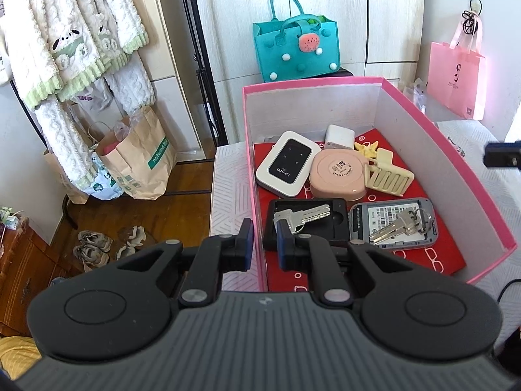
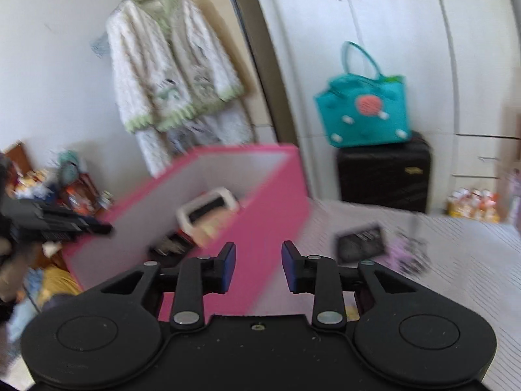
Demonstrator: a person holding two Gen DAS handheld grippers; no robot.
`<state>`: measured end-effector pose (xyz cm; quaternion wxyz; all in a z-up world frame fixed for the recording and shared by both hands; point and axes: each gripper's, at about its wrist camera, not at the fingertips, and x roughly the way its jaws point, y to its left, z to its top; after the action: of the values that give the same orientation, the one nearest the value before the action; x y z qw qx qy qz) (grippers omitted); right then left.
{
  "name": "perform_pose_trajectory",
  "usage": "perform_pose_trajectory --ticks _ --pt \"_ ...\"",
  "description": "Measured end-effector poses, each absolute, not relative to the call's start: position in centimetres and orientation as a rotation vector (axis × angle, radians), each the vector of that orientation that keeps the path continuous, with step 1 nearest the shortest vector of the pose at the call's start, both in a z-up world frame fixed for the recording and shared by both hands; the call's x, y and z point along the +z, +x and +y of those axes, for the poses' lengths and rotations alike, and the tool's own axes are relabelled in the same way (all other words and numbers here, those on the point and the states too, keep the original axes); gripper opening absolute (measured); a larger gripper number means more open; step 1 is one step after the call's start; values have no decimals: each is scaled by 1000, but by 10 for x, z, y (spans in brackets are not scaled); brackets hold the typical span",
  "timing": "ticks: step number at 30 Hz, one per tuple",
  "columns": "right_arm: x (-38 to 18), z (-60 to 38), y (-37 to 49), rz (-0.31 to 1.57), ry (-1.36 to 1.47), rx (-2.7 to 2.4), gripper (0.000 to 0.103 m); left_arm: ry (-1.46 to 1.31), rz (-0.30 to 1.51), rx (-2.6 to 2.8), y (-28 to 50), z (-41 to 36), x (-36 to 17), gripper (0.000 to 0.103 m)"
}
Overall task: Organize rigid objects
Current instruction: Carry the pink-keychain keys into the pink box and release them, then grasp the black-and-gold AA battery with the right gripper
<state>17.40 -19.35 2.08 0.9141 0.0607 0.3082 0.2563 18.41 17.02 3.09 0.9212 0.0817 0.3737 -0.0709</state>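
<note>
A pink box with white inner walls stands on the bed. Inside lie a white Wi-Fi router, a pink round case, a cream hair claw, a white charger, a black tray with a key and a grey device with keys. My left gripper straddles the box's near left wall, shut on it. My right gripper is open and empty, in front of the pink box. A dark card-like thing and a purple thing lie blurred on the bed.
A teal felt bag sits on a black suitcase by the wardrobe. A pink paper bag hangs at the right. Fleece clothes hang at the left, with paper bags and shoes on the wooden floor.
</note>
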Motion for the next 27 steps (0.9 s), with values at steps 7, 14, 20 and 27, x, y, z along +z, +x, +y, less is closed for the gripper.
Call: perform_pose_trajectory --ticks 7,14,20,27 --pt "-21 -216 158 731 54 380 48 147 801 -136 184 171 26 12" --pt "-48 -212 160 779 -3 309 57 156 816 -126 186 168 26 12" --pt "-51 -189 174 766 -94 338 62 198 854 -119 189 163 21 12" --pt "-56 -186 184 750 -61 270 67 190 868 -140 189 167 24 12"
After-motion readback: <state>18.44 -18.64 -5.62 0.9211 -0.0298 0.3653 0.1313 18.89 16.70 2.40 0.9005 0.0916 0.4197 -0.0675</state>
